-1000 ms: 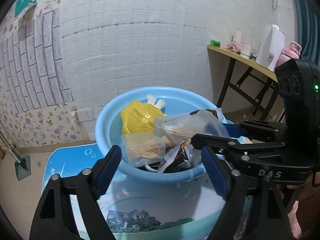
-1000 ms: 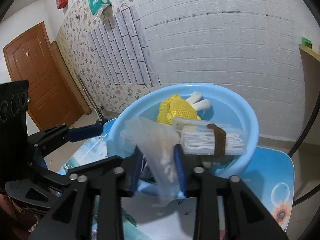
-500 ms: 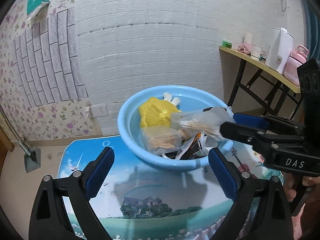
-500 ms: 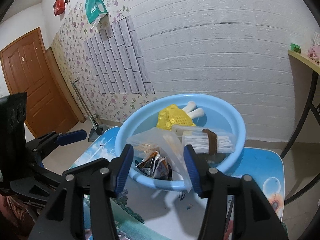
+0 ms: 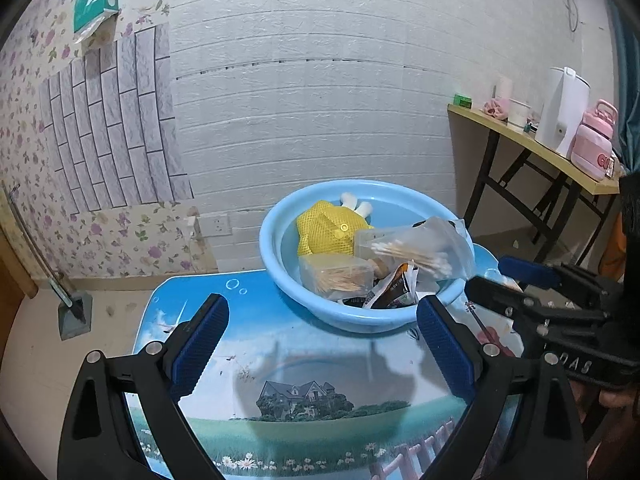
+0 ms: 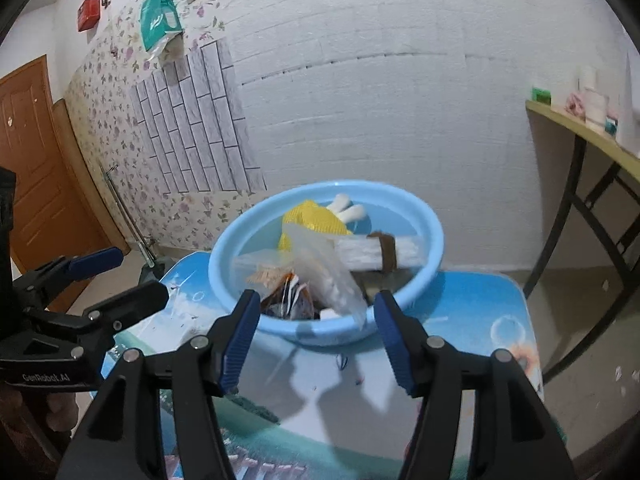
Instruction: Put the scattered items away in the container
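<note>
Inside basin: swab bag, toothpicks.

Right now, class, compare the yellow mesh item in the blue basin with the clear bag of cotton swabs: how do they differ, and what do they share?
The yellow mesh item is opaque and bright; the clear bag of cotton swabs is see-through, showing pale sticks inside. The mesh item lies toward the basin's far side; the bag sits nearer, its edge reaching over the rim. Both rest inside the blue basin, and neither gripper holds them.
</note>
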`<state>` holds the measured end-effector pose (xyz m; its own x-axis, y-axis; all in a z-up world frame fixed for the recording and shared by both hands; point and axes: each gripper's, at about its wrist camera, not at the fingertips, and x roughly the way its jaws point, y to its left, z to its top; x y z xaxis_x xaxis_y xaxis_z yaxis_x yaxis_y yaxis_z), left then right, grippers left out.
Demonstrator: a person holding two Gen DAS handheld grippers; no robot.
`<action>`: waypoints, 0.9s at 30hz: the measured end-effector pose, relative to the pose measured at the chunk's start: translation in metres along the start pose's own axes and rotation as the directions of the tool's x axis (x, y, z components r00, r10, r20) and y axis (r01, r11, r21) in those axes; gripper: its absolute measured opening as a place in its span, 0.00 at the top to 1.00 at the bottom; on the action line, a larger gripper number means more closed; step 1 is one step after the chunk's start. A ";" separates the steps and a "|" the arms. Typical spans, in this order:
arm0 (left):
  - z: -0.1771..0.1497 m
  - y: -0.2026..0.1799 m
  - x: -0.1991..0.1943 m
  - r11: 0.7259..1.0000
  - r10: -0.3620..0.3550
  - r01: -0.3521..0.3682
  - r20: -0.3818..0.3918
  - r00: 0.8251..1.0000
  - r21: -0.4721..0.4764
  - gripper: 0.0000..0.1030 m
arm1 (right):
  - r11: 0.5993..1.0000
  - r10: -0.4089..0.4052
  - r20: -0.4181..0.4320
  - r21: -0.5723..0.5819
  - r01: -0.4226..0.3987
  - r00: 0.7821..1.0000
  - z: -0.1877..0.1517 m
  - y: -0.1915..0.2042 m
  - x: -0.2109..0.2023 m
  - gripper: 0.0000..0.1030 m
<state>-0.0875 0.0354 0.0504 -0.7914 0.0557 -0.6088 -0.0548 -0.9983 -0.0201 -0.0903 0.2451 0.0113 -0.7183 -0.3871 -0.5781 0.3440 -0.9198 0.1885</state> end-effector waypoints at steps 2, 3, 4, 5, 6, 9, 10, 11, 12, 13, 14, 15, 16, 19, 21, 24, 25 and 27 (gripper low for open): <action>0.000 0.002 -0.001 1.000 -0.003 0.003 0.003 1.000 -0.017 0.04 | 1.000 -0.011 -0.007 -0.007 0.011 1.000 -0.003 0.002 0.000 0.39; 0.000 0.003 -0.001 1.000 -0.006 0.006 0.005 1.000 -0.022 0.02 | 1.000 -0.020 -0.004 -0.015 0.020 1.000 -0.004 0.003 -0.001 0.37; 0.000 0.004 -0.001 1.000 -0.009 0.009 0.009 1.000 -0.026 0.01 | 0.999 -0.031 0.001 -0.026 0.031 1.000 -0.005 0.004 -0.002 0.33; 0.000 0.004 -0.001 1.000 -0.007 0.007 0.011 1.000 -0.026 0.00 | 0.999 -0.035 0.002 -0.030 0.035 0.999 -0.006 0.006 -0.002 0.30; 0.000 0.004 -0.001 1.000 0.000 0.001 0.010 1.000 -0.025 0.00 | 0.999 -0.035 0.000 -0.029 0.035 0.999 -0.007 0.007 -0.002 0.30; -0.001 0.004 0.000 1.000 0.020 -0.020 0.003 1.000 -0.024 0.00 | 1.000 -0.024 -0.007 -0.016 0.024 1.000 -0.007 0.006 -0.002 0.30; -0.001 0.005 0.000 0.999 0.022 -0.022 0.001 1.000 -0.027 0.00 | 1.000 -0.026 -0.007 -0.016 0.026 1.000 -0.007 0.005 -0.002 0.30; -0.001 0.006 0.001 0.999 0.020 -0.020 -0.002 1.000 -0.030 0.00 | 0.999 -0.028 -0.006 -0.018 0.028 1.000 -0.008 0.006 -0.002 0.30; -0.002 0.006 0.001 0.999 0.016 -0.016 -0.007 1.000 -0.033 0.00 | 0.999 -0.031 -0.004 -0.019 0.031 1.000 -0.008 0.006 -0.002 0.30; -0.002 0.006 0.001 0.999 0.015 -0.015 -0.010 1.000 -0.035 0.00 | 0.999 -0.036 0.000 -0.019 0.036 0.999 -0.008 0.007 -0.003 0.30; -0.003 0.007 0.002 0.999 0.013 -0.013 -0.014 1.000 -0.036 0.00 | 0.999 -0.038 0.002 -0.018 0.038 0.999 -0.008 0.008 -0.004 0.30; -0.003 0.007 0.001 0.999 0.010 -0.010 -0.014 1.000 -0.034 0.00 | 0.999 -0.036 0.001 -0.019 0.036 0.999 -0.008 0.009 -0.004 0.30; -0.004 0.007 0.000 1.000 0.006 -0.006 -0.007 1.000 -0.030 0.00 | 0.999 -0.031 -0.004 -0.021 0.031 1.000 -0.009 0.011 -0.003 0.30; -0.004 0.005 -0.004 1.000 0.004 -0.004 0.021 1.000 -0.013 0.00 | 0.999 -0.030 -0.010 -0.023 0.029 1.000 -0.009 0.013 -0.002 0.30; -0.005 0.005 -0.005 1.000 0.002 -0.002 0.041 0.999 -0.005 0.00 | 0.999 -0.026 -0.015 -0.024 0.025 1.000 -0.010 0.013 -0.002 0.30; -0.006 0.004 -0.005 1.000 0.003 -0.003 0.043 0.999 0.006 0.00 | 0.999 -0.026 -0.019 -0.025 0.026 0.999 -0.010 0.014 -0.001 0.30; -0.007 0.003 -0.005 1.000 -0.002 0.001 0.039 0.999 0.008 0.00 | 0.999 -0.026 -0.019 -0.024 0.025 0.999 -0.010 0.014 -0.001 0.30; -0.008 0.003 -0.005 1.000 -0.023 0.023 0.040 0.999 -0.001 0.00 | 1.000 -0.022 -0.022 -0.021 0.022 1.000 -0.010 0.014 -0.001 0.30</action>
<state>-0.0791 0.0316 0.0473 -0.8136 0.0789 -0.5761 -0.0723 -0.9968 -0.0345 -0.0785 0.2330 0.0070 -0.7126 -0.3650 -0.5992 0.3411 -0.9265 0.1588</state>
